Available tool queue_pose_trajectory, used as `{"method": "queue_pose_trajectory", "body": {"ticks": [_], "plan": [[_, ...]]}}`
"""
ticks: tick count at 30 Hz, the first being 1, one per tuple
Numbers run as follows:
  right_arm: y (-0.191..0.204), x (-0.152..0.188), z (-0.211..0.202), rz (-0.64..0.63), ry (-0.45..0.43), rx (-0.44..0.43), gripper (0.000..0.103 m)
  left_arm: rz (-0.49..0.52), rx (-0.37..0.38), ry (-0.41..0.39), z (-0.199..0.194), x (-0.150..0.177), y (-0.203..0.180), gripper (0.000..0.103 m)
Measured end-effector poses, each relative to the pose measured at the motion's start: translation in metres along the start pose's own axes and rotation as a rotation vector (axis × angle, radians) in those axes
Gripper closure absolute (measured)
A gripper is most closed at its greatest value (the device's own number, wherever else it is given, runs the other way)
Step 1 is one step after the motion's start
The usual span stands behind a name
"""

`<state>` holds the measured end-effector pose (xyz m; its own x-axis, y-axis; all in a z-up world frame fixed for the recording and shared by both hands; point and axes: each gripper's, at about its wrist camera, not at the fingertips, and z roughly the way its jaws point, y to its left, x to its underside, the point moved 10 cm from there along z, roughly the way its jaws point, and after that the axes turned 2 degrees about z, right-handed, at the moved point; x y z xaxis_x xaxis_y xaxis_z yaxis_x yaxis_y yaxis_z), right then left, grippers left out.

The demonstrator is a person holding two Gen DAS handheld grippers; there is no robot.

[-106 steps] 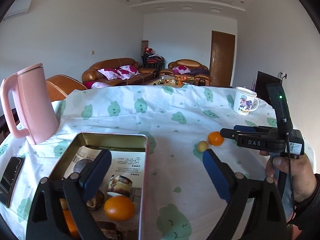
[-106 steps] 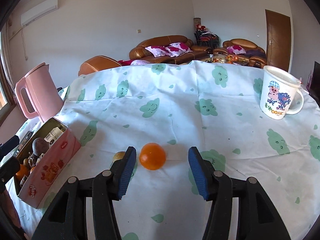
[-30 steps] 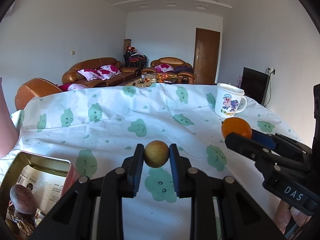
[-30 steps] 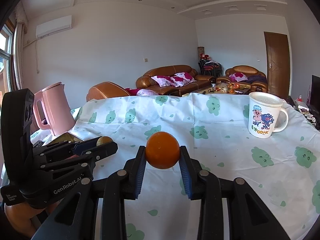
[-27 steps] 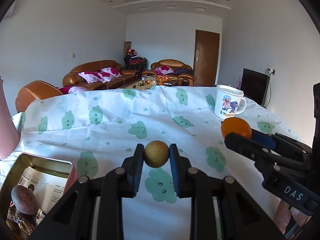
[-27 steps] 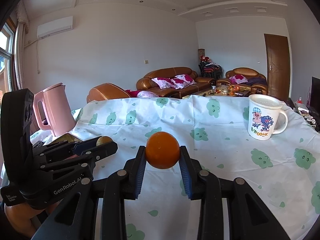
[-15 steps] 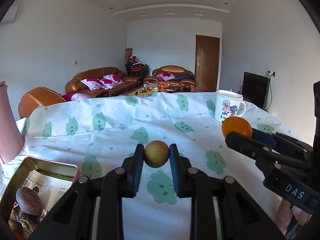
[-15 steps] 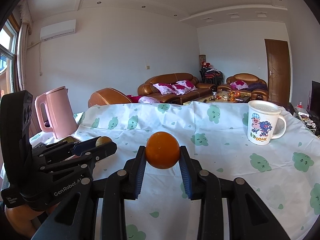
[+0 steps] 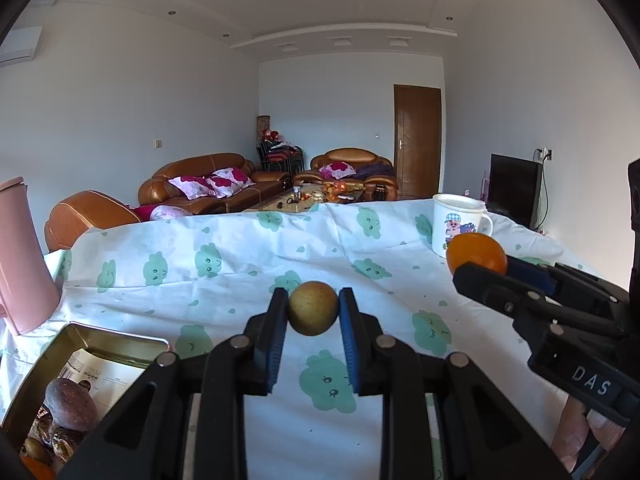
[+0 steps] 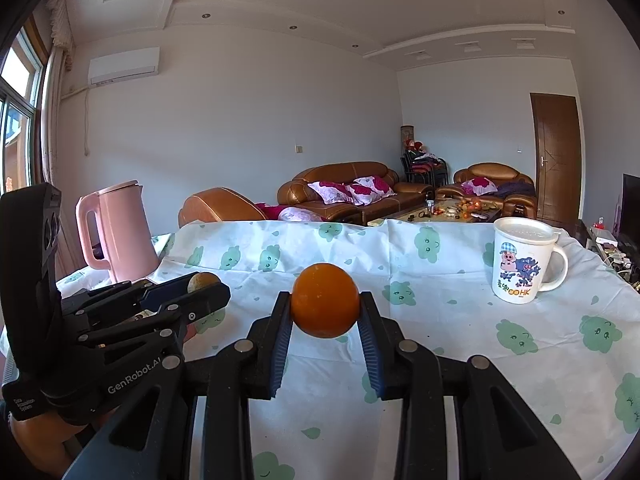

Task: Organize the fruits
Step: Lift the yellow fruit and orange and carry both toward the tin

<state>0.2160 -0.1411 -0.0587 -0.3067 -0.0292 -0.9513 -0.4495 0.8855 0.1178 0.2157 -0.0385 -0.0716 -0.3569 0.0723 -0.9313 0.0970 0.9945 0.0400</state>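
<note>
My left gripper [image 9: 313,308] is shut on a small yellow-brown fruit [image 9: 313,307] and holds it above the table. My right gripper [image 10: 325,307] is shut on an orange [image 10: 325,306], also raised. In the left wrist view the right gripper [image 9: 486,270] with its orange [image 9: 476,253] is at the right. In the right wrist view the left gripper [image 10: 200,286] with its fruit [image 10: 202,281] is at the left. The open tin box [image 9: 120,345] lies lower left, holding a dark brown fruit [image 9: 70,404], wrapped snacks and an orange [image 9: 38,470].
A pink kettle [image 10: 116,230] stands at the table's left, next to the tin. A white cartoon mug [image 10: 522,260] stands at the right. The table wears a white cloth with green cloud prints [image 10: 400,248]. Sofas and a door lie beyond.
Both grippers have risen and tilted up a little with their fruits still held; more ceiling shows now. Earlier on, both were open near the fruits on the cloth.
</note>
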Motion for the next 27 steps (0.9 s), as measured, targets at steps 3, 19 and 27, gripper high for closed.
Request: {"method": "queue_pose_trajectory", "body": {"ticks": [3,19,27], "plan": [[0.002,-0.001,-0.003,-0.007,-0.013,0.0,0.068,0.008,-0.007,-0.009,-0.003,-0.001,-0.001,0.076],[0.004,-0.004,-0.011,-0.014,-0.044,-0.005,0.068,0.002,-0.017,-0.023,-0.009,-0.001,-0.003,0.076],[0.003,0.0,-0.01,0.004,-0.021,-0.012,0.068,-0.004,-0.009,-0.016,-0.016,0.001,-0.001,0.076]]}}
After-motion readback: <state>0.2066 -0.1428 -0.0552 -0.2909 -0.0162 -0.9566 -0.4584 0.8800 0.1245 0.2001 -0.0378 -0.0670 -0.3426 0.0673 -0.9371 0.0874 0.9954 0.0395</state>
